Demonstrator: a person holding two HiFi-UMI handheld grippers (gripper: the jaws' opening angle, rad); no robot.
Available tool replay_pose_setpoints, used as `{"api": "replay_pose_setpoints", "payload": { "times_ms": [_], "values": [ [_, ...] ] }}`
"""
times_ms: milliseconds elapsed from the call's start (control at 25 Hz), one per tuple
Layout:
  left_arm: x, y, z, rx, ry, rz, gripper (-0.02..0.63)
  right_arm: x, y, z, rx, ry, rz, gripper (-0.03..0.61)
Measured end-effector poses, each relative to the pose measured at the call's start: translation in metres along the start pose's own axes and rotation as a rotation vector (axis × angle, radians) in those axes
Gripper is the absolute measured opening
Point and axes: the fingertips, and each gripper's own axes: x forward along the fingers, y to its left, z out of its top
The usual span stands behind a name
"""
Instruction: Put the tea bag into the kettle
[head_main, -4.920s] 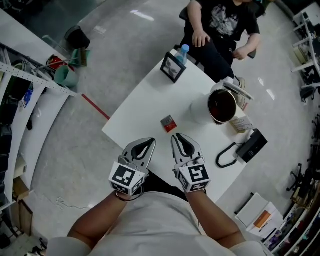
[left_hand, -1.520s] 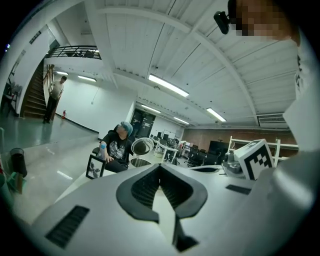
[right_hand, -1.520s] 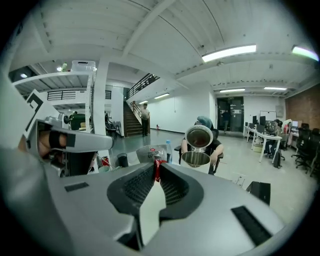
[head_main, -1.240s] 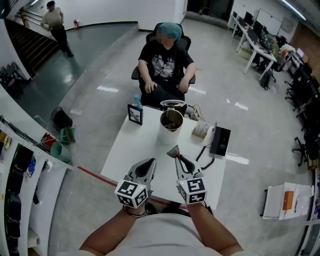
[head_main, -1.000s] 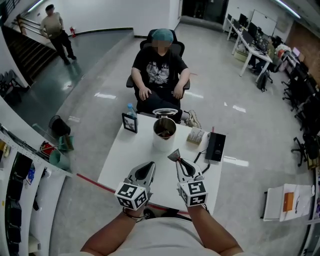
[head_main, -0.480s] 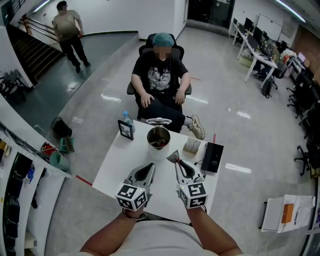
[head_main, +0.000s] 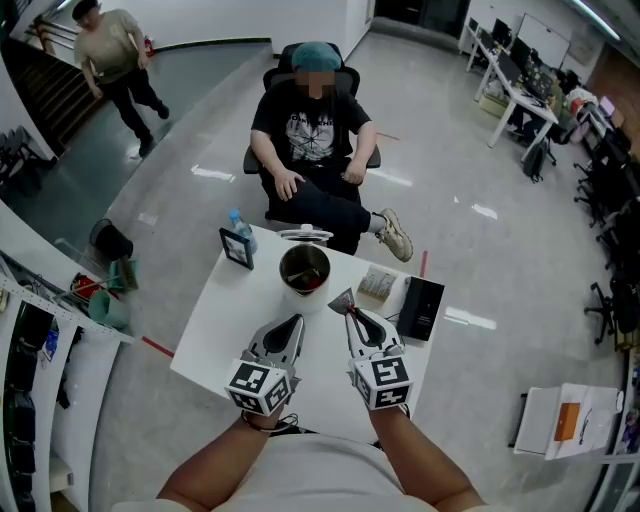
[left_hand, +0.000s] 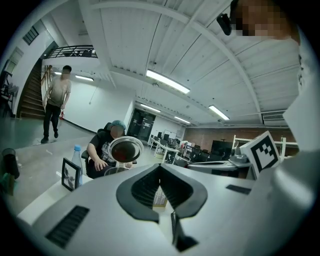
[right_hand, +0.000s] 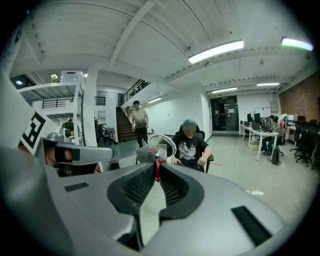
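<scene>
The tea bag (head_main: 343, 301) is being pinched between the closed jaws of the right gripper (head_main: 351, 314), near the open kettle (head_main: 284, 276) on the white table (head_main: 225, 322). The left gripper (head_main: 295, 322) is being held alongside, jaws together, empty.

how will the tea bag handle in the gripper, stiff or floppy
Likely light: the tea bag is a thin flat sachet that the right gripper pinches by one edge. Probably somewhat floppy; its glossy wrapper may slip.

Clear: bare white table (head_main: 225, 330) up to open-topped steel kettle (head_main: 284, 276) | right: printed carton (head_main: 376, 285), black box-shaped device (head_main: 421, 308) | far-left corner: black picture frame (head_main: 236, 248)
</scene>
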Motion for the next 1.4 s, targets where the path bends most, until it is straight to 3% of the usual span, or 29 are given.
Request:
{"api": "replay_pose_setpoints", "payload": {
  "times_ms": [920,1400],
  "values": [
    [0.078,0.101,-0.027,-0.039,0.128,-0.074,0.009,0.129,0.002,-0.005,0.087,0.060,-0.037,0.049],
    [0.089,0.126,-0.034,-0.070,0.155,-0.098,0.009,0.157,0.000,-0.012,0.096,0.086,-0.043,0.068]
  ]
}}
